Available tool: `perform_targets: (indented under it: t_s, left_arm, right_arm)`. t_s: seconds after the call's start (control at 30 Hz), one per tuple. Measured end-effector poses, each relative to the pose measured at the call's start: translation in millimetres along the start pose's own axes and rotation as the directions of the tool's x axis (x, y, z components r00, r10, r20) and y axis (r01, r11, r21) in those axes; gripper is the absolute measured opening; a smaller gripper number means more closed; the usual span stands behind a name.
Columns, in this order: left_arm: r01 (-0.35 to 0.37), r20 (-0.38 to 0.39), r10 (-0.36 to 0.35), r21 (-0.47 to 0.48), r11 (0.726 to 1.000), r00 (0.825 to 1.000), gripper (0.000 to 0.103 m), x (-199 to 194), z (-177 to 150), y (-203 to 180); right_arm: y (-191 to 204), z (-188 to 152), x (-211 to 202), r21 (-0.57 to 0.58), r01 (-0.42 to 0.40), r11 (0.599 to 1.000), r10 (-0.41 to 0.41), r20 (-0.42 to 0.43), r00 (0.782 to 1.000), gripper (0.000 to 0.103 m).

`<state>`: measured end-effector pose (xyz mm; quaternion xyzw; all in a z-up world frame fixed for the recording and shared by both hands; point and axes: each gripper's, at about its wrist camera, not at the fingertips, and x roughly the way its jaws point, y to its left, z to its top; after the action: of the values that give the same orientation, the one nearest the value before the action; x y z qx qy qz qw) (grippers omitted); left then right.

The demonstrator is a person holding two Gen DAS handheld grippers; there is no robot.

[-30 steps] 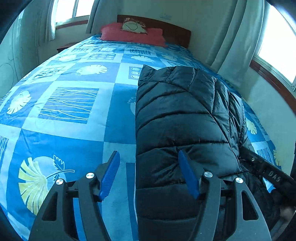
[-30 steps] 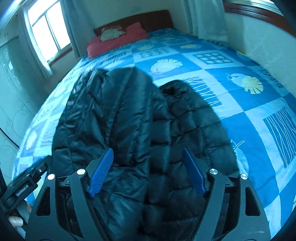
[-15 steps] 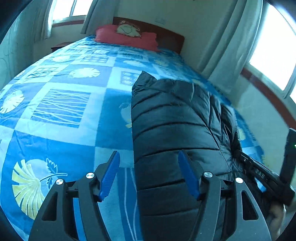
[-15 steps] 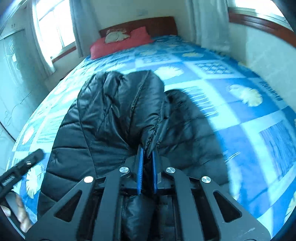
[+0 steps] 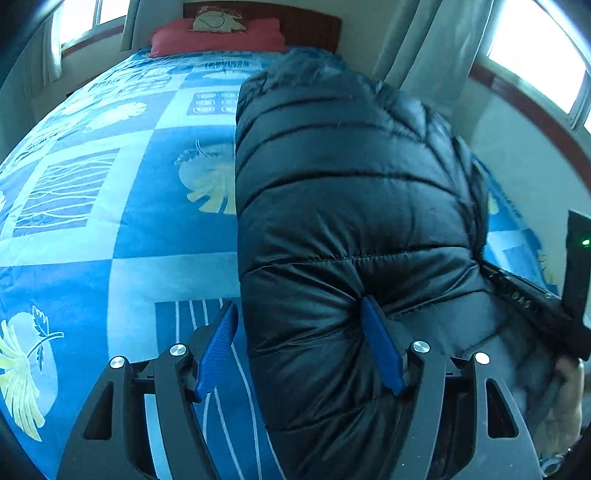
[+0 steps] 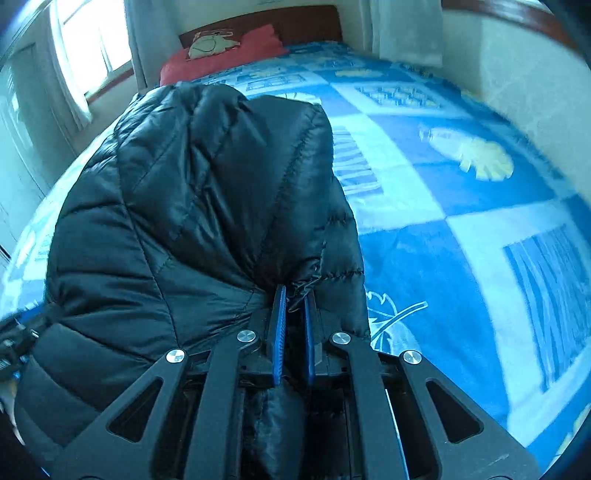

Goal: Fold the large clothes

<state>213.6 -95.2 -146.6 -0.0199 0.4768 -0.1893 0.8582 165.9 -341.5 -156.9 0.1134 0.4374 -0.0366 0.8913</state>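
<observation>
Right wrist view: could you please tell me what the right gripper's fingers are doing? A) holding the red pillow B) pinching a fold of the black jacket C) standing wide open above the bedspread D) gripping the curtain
B: the right gripper has its blue fingers drawn close together on a bunched seam of the black jacket, while the red pillow lies untouched at the far headboard.

black quilted jacket (image 5: 343, 206), blue leaf-patterned bedspread (image 5: 122, 221), red pillow (image 5: 218, 35)
</observation>
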Motion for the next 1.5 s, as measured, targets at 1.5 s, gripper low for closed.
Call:
perform_targets:
  t_s: [1.5]
  left_arm:
    - [0.060,0.067,-0.060,0.003,0.998,0.996,0.066,-46.9,-43.6,0.1]
  right_arm:
    - [35.0,-67.3,-78.6,-0.033,0.014,0.999,-0.013,0.037,0.999,0.022]
